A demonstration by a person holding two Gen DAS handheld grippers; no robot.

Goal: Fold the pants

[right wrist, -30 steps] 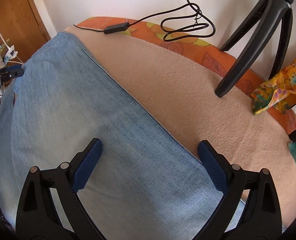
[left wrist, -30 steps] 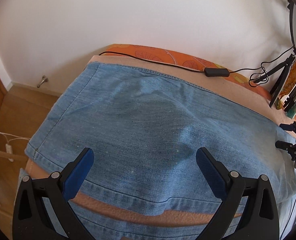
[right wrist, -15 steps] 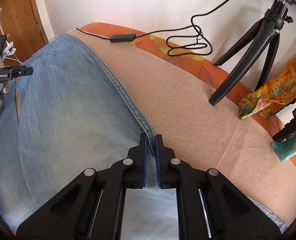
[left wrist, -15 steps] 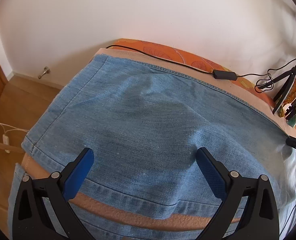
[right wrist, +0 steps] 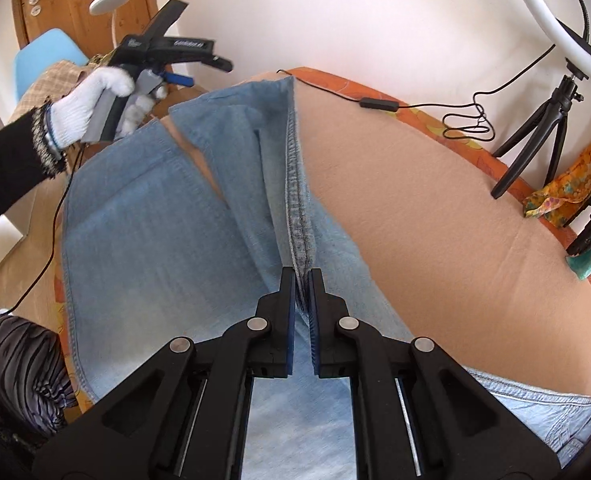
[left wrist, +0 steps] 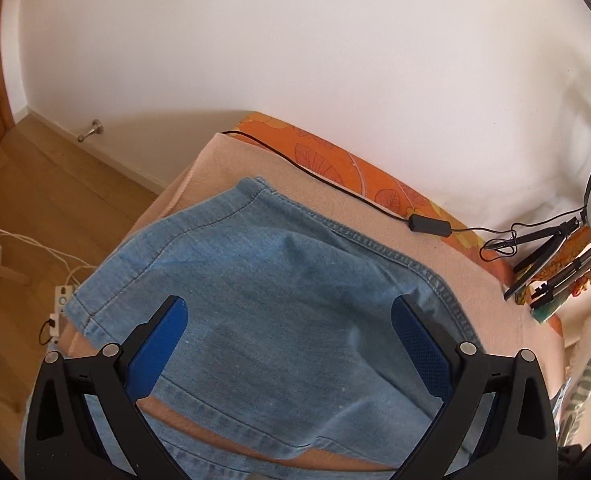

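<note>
Light blue denim pants (left wrist: 279, 280) lie on a peach blanket (left wrist: 507, 320) over a bed. My left gripper (left wrist: 291, 320) hovers open above the leg end, nothing between its blue pads (left wrist: 163, 344). In the right wrist view my right gripper (right wrist: 302, 280) is shut on the pants' (right wrist: 147, 240) thick side seam (right wrist: 295, 184). That seam is raised into a ridge running away from the jaws. A white-gloved hand (right wrist: 91, 100) holds the left gripper (right wrist: 205, 36) at the far left, above the leg hems.
A black tripod (right wrist: 535, 136), a ring light (right wrist: 551, 20) and a coiled black cable (right wrist: 467, 120) stand along the bed's far right by the white wall. Colourful cloth (right wrist: 567, 188) lies near them. Wooden floor (left wrist: 35, 200) with a power strip is on the left.
My right gripper went from wide open to shut on the side seam and lifted it, dragging the denim's far edge inward. The left gripper stayed open and rose back from the pants.
</note>
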